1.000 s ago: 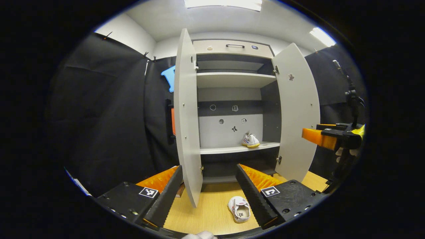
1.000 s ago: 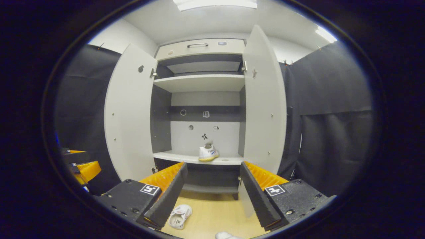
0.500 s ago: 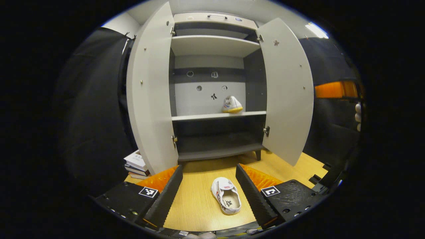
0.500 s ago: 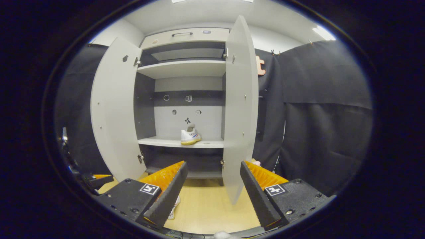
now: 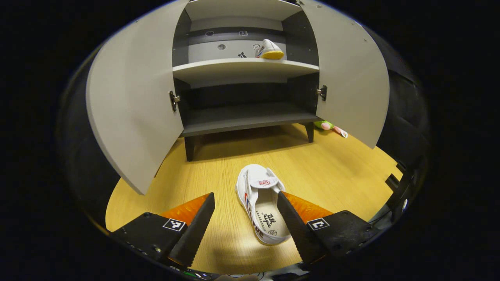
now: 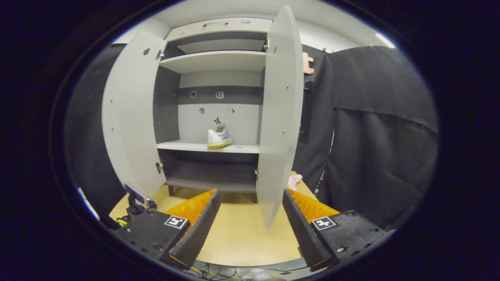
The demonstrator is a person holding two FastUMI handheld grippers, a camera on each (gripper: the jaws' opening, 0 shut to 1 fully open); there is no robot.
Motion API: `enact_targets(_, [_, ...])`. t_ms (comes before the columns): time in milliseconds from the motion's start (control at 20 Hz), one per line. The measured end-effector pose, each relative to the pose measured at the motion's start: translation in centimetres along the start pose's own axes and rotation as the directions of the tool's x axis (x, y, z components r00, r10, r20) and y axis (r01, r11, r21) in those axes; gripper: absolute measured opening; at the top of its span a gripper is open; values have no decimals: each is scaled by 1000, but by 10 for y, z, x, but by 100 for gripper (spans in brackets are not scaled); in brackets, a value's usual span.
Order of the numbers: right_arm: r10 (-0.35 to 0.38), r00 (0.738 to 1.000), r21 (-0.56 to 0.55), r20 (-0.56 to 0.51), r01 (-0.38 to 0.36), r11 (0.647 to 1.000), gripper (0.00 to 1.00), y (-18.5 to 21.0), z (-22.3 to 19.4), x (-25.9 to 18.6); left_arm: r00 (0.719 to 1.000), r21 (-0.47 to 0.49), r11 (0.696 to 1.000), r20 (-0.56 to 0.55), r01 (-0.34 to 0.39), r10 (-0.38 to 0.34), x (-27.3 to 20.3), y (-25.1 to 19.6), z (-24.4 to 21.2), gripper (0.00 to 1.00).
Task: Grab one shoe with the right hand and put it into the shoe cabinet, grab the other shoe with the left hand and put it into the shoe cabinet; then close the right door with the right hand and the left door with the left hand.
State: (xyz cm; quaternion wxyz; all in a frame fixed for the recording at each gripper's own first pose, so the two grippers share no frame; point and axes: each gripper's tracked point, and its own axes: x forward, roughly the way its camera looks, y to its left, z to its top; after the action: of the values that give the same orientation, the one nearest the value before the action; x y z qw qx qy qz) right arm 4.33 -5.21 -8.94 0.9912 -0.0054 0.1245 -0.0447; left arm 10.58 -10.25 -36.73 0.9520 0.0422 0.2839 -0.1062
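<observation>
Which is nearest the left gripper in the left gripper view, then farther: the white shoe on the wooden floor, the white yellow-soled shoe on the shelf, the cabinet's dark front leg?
1. White shoe on the wooden floor, between the open fingers.
2. Cabinet's dark front leg, left of centre.
3. White yellow-soled shoe on the shelf, top, deep inside.

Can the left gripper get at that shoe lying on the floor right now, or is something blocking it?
Probably yes. The left gripper is open, and the shoe on the floor lies just ahead between its fingers with bare floor around it. The open cabinet doors stand farther back, out of the way.
</observation>
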Motion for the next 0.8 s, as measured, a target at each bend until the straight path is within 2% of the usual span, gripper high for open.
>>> enact_targets(150, [0,1000,-7,-22,-1,1000,100,2,-5,9,999,-17,1000,-50,-17,16,30,5,-10,97])
enact_targets(400, [12,999,-13,-40,-13,1000,100,-1,-2,28,997,25,1000,-72,-19,21,81,12,-8,95])
enact_targets(500, [24,999,-19,-44,-25,1000,100,0,-2,33,996,10,1000,-84,1,0,95,8,-8,86])
enact_targets(550, [28,998,-19,-47,-29,999,100,0,-3,34,996,12,1000,-93,3,-2,101,6,-9,77])
enact_targets(600, [32,999,-21,-44,-33,999,100,-1,-1,35,994,15,1000,-109,20,-19,104,0,-13,80])
enact_targets(700, [39,999,-27,-34,-40,999,100,-2,3,36,993,43,999,-113,-21,25,104,7,-10,34])
enact_targets(750, [46,999,-25,-25,-47,999,100,-2,7,36,991,44,998,-129,-41,47,105,12,-11,31])
enact_targets(800, [50,999,-24,-19,-50,998,100,-3,10,37,987,42,998,-148,-51,57,100,15,-13,23])
